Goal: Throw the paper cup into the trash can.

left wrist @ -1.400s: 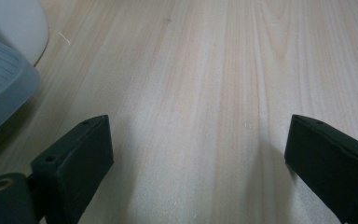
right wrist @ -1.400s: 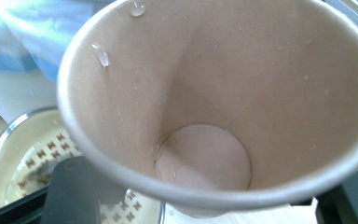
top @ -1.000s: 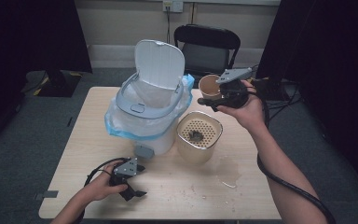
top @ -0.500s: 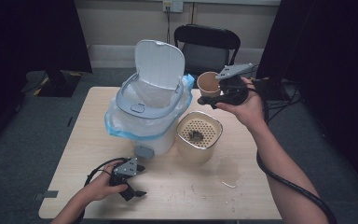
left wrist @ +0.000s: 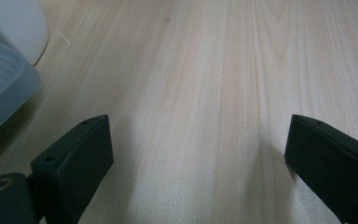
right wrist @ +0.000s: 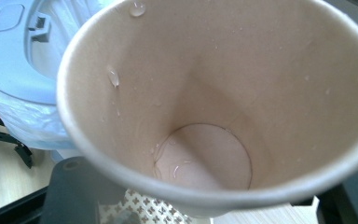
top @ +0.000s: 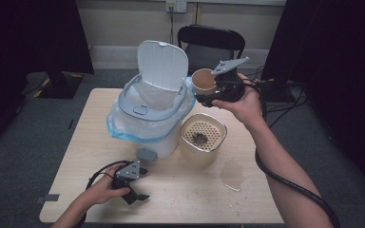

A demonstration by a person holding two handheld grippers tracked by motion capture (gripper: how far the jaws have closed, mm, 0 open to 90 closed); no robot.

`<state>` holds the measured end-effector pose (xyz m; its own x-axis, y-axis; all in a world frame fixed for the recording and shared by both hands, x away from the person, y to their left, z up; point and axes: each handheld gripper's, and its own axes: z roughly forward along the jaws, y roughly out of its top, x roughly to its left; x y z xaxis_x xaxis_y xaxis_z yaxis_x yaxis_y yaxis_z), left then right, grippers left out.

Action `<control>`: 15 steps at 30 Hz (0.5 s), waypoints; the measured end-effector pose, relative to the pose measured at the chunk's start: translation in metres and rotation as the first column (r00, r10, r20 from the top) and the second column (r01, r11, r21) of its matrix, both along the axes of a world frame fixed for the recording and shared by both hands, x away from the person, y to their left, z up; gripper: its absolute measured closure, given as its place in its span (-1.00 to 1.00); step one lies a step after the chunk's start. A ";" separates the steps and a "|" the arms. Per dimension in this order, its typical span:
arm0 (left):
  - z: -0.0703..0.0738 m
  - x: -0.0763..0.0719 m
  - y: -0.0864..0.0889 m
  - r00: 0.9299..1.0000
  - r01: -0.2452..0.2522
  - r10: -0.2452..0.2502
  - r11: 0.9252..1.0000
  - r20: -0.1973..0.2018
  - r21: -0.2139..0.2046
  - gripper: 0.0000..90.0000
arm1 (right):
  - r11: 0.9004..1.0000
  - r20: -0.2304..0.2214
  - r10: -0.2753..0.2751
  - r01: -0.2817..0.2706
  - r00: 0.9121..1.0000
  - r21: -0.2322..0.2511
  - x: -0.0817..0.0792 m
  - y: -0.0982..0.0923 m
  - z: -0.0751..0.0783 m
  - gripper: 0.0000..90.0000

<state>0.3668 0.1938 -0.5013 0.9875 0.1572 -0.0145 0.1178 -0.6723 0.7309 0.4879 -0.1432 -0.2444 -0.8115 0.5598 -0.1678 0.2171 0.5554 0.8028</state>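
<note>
Tan paper cup (top: 203,80), empty, droplets inside, held tilted above table

Left gripper (top: 140,190): resting near the desk's front-left corner, jaws spread wide, nothing between them.
Right gripper (top: 205,92): raised above the desk's far edge, jaws clamped, forearm stretched forward.

Table brightly lit from above; surroundings dark; gripper views soft, close-up blur.

Your paper cup (right wrist: 223,93) is matt brown, smooth inside, beaded with wet drops. Tabletop (left wrist: 205,84) is pale wood-grain laminate, smooth, low sheen. Your bin (top: 147,118) is glossy light-blue plastic, lined with a thin crinkled clear bag. Strainer tub (top: 203,142) looks like matt cream plastic. Claw pads (left wrist: 81,163) are matt black.
</note>
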 end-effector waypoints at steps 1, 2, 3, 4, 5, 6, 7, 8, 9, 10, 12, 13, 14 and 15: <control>0.000 0.000 0.000 1.000 0.000 0.000 1.000 0.001 0.000 -0.84 | 1.000 0.001 0.002 -0.002 1.000 -0.001 0.000 0.002 0.001 -0.28; 0.000 0.000 0.000 1.000 0.000 0.000 1.000 0.000 0.000 -0.84 | 1.000 -0.001 0.006 -0.006 1.000 0.001 0.000 0.004 0.002 -0.28; 0.000 0.000 0.000 1.000 0.000 0.000 1.000 0.000 0.000 -0.84 | 1.000 -0.002 0.012 -0.012 1.000 0.002 0.000 0.006 0.003 -0.28; 0.000 0.000 0.000 1.000 0.000 0.000 1.000 0.000 0.000 -0.84 | 1.000 0.003 0.014 -0.014 1.000 0.002 0.000 0.008 0.004 -0.28; 0.000 0.000 0.000 1.000 0.000 0.000 1.000 0.000 0.000 -0.84 | 1.000 0.000 0.016 -0.016 1.000 0.006 0.000 0.010 0.006 -0.28; 0.000 0.000 0.000 1.000 0.000 0.000 1.000 0.000 0.000 -0.84 | 1.000 -0.002 0.021 -0.021 1.000 0.015 0.000 0.014 0.008 -0.28; 0.000 0.000 0.000 1.000 0.000 0.000 1.000 0.000 0.000 -0.84 | 1.000 -0.002 0.021 -0.021 1.000 0.015 0.000 0.014 0.008 -0.28; 0.000 0.000 0.000 1.000 0.000 0.000 1.000 0.000 0.000 -0.84 | 1.000 -0.001 0.024 -0.024 1.000 0.015 0.000 0.016 0.009 -0.28; 0.000 0.000 0.000 1.000 0.000 0.000 1.000 0.000 0.000 -0.84 | 0.999 -0.002 0.028 -0.028 1.000 0.018 0.000 0.019 0.010 -0.29; 0.000 0.000 0.000 1.000 0.000 0.000 1.000 0.000 0.000 -0.84 | 0.999 -0.005 0.028 -0.028 1.000 0.019 0.001 0.021 0.011 -0.29; 0.000 0.000 0.000 1.000 0.000 0.000 1.000 -0.001 0.001 -0.84 | 0.999 -0.004 0.035 -0.035 0.999 0.016 0.002 0.026 0.011 -0.29; 0.000 0.000 0.000 1.000 -0.001 0.001 1.000 -0.002 0.002 -0.84 | 0.999 -0.007 0.034 -0.034 0.999 0.015 0.002 0.029 0.012 -0.29; 0.000 0.000 0.000 1.000 -0.001 0.001 1.000 -0.002 0.002 -0.84 | 0.999 -0.004 0.037 -0.037 0.999 0.014 0.002 0.031 0.013 -0.29; 0.000 0.000 0.000 1.000 -0.001 0.001 1.000 -0.002 0.002 -0.84 | 0.999 -0.002 0.042 -0.042 0.999 0.013 0.002 0.033 0.013 -0.29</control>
<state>0.3667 0.1939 -0.5013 0.9873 0.1581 -0.0162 0.1198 -0.6737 0.7293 0.4899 -0.1098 -0.2315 -0.8348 0.5273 -0.1585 0.1957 0.5532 0.8097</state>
